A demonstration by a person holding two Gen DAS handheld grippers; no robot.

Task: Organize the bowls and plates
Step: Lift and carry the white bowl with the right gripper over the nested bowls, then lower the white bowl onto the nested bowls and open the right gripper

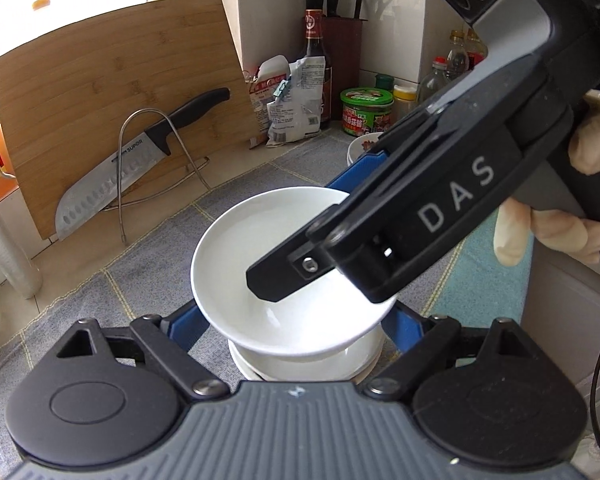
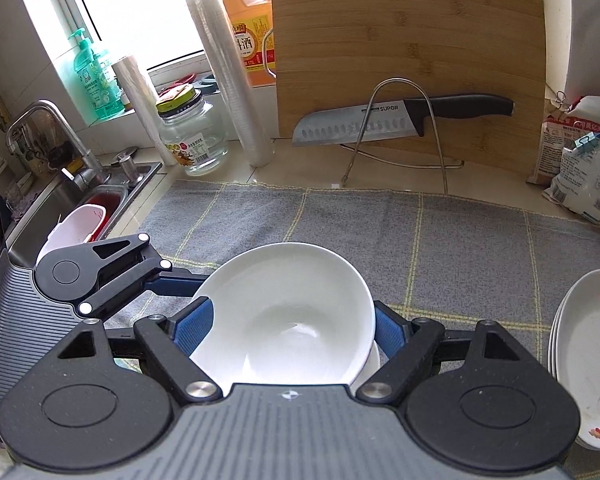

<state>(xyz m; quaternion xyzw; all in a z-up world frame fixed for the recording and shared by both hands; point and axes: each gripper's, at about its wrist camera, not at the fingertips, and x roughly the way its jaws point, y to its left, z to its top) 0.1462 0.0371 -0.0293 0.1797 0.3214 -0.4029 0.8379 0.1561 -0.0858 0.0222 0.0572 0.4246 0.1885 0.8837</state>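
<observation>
Right gripper [image 2: 294, 330]: jaws half spread, blue pads set on either side of the white bowl [image 2: 288, 312], seemingly clasped on it. Left gripper [image 1: 296, 326]: jaws wide, flanking a lower bowl [image 1: 300, 364] directly beneath; grip not clear. Upper bowl tilted, just above the lower, nesting a short drop away. Both over the grey mat [image 2: 440, 236]. Flowered plates [image 2: 588, 356] stacked off right.
</observation>
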